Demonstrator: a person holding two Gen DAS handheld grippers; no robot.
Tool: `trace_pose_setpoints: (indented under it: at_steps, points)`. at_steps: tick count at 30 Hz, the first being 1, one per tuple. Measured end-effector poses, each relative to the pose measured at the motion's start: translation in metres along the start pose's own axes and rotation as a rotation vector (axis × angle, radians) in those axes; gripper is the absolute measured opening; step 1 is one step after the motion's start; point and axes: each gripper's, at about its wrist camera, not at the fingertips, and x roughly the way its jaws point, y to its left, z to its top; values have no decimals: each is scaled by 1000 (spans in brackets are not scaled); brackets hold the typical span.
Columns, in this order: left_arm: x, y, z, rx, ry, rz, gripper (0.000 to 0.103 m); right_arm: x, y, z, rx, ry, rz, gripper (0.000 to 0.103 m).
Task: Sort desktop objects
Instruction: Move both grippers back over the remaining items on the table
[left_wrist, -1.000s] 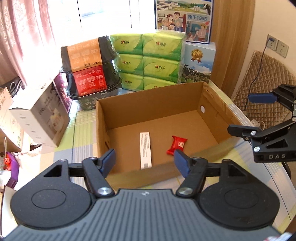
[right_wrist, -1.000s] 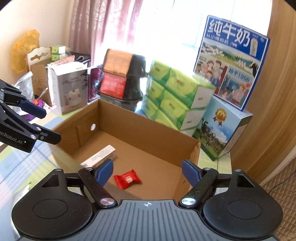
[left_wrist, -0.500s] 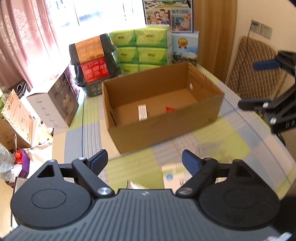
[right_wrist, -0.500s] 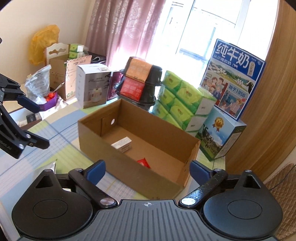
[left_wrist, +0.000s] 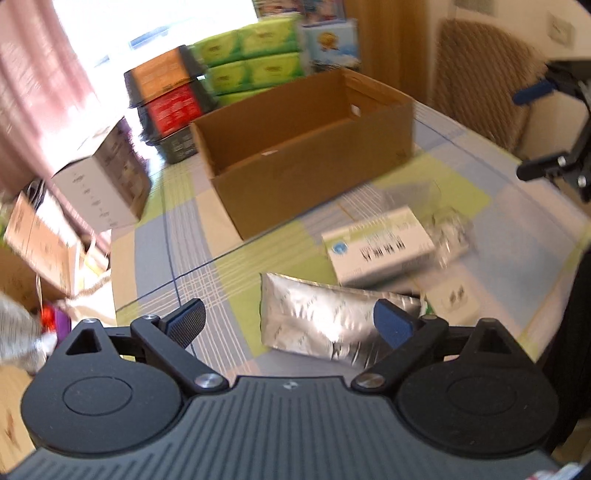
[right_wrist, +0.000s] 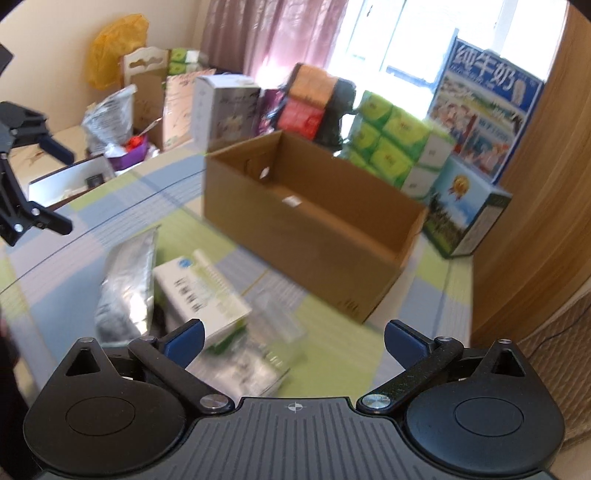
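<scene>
Both views blurred by motion; fine detail unreliable.

Left gripper (left_wrist: 289, 322): jaws wide apart, empty, low over the desk (left_wrist: 192, 243). Silver foil pouch (left_wrist: 332, 321) lies flat just ahead, its right end at the right fingertip, crinkled and reflective, long axis roughly across the jaws. Judgement: pouch is the next pick. Turn the wrist so the jaws straddle its narrow width, come down level and close gently; foil will likely slip and buckle if nipped at an edge.

Just right of the pouch, and behind it: white carton with green stripe (left_wrist: 378, 243), barcode face up, resting partly on other small items too smeared to name.

Right gripper (right_wrist: 293, 334): jaws wide apart, empty, above the same cluster, nearest that carton.

Beyond: open cardboard box (right_wrist: 314, 225), the probable destination; a white label shows inside, the rest of the floor hidden by its near wall.
</scene>
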Motion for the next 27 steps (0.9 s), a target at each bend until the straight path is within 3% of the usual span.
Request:
trace_pose_setpoints:
  at_steps: [10,16,21,27]
  points:
    - [19,-37,-43,482,51,-148,99,10,57,-24,-256,77,247,101]
    - [45,-48,-54,684,40,-187,99,38,75,-39,-382,140,294,101]
    - [75,-52,-57,882,41,-209,99,65,80,-44,-396,186,331,101]
    - [108,-46,-49,1014,26,-265,99,93,83,-47,-388,226,376,101]
